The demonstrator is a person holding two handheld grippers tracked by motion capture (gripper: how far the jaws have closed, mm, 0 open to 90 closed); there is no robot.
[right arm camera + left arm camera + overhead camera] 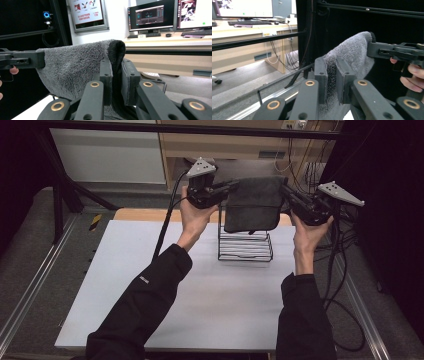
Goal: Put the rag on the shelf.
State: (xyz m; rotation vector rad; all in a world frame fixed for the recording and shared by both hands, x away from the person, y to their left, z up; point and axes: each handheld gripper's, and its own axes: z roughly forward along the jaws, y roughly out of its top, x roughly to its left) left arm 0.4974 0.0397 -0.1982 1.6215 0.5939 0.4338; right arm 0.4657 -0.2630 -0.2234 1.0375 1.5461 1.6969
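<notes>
Grey towel [252, 202] stretched level directly above wire rack [245, 246], left tongs [231, 185] and right tongs [286, 191] each clenched on one top corner; rack lies straight below.

A white-topped bench [200, 295] with a wooden far edge stands on grey carpet [30, 255], with aluminium rails [35, 290] running along both sides and a black frame bar [200, 128] crossing overhead. Beyond it stand a light wooden desk [220, 145] and a white panel [107, 155], with cables [305, 167] hanging at the right against a dark curtain [390, 220]. In the gripper views, lit monitors [150, 15] and a keyboard [196, 33] sit on a long wooden desk [172, 41], a framed poster [87, 13] hangs on a white wall, and a small device with a glowing blue ring [46, 15] is mounted on a black frame.
</notes>
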